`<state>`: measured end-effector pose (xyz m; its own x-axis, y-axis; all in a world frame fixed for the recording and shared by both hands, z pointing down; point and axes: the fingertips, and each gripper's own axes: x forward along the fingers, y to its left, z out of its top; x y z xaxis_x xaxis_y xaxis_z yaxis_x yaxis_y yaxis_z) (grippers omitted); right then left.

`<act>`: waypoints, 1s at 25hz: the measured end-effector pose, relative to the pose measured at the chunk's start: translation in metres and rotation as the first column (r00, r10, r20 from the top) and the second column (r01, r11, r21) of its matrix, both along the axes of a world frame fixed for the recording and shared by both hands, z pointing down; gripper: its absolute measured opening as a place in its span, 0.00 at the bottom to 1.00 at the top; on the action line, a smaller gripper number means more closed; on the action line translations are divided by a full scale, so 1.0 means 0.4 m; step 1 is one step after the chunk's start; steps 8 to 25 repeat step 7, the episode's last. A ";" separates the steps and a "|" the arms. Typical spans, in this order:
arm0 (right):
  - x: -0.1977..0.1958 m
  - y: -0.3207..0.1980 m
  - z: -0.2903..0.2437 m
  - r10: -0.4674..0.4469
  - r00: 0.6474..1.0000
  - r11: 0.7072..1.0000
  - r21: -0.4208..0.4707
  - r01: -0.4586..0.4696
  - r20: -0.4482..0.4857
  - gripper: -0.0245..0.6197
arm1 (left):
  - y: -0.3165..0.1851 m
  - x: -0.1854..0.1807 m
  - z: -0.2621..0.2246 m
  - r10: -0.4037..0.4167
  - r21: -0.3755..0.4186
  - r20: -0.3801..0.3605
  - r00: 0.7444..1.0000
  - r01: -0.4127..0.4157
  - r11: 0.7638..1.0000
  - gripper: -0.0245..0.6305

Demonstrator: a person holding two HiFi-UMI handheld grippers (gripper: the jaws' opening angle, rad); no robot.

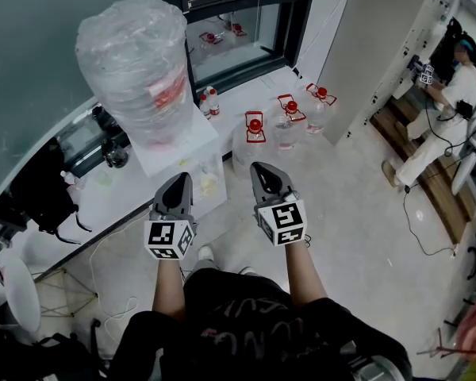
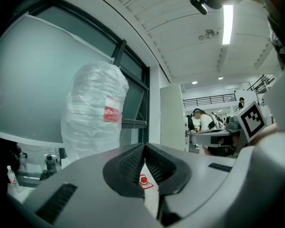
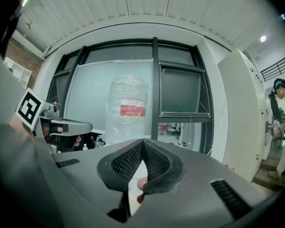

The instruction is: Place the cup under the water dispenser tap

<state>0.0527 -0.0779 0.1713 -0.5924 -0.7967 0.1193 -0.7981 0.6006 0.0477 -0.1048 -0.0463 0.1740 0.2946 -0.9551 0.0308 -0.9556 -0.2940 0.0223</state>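
**A:** What are your two grippers doing?

**B:** My left gripper (image 2: 144, 146) has its dark ribbed pads pressed together at the tips, with nothing between them. Through the slit lower down I only see a red cap far off on the floor. My right gripper (image 3: 143, 141) is closed tip to tip as well. A pinkish blur shows in the gap beneath its pads, and I cannot tell what it is. I hold both grippers side by side, about level, pointing at the dispenser.

**A:** What is just past them?

**B:** The white box-shaped water dispenser (image 1: 174, 151). It carries a big clear plastic water bottle wrapped in crinkled film, with a red label (image 1: 135, 70), standing upended on top. It is set against a dark-framed window (image 1: 246, 22), beside a white counter (image 1: 103, 201) on my left.

**A:** And the cup?

**B:** Neither gripper has it. A small pale yellowish thing (image 1: 209, 183) sits at the dispenser's front, below the bottle, and in the head view it lies between my two grippers. It is too small for me to say whether that is the cup, or whether it is right under the tap.

**A:** Anything further out?

**B:** Several clear plastic jugs with red caps and red handles (image 1: 255, 127) stand on the pale floor (image 1: 357, 213) beyond the dispenser. Far to my right is a person in white clothes (image 1: 448, 105).
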 end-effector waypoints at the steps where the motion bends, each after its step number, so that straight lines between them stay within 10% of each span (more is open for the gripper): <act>1: 0.000 -0.001 0.000 -0.001 1.000 1.000 -0.001 0.001 0.002 0.06 | 0.000 -0.001 -0.003 -0.002 0.003 -0.001 1.000 0.002 1.000 0.06; 25: 0.000 -0.012 0.004 -0.003 0.999 1.000 -0.029 0.005 0.053 0.06 | -0.006 -0.005 -0.007 -0.006 0.012 0.004 1.000 0.006 1.000 0.06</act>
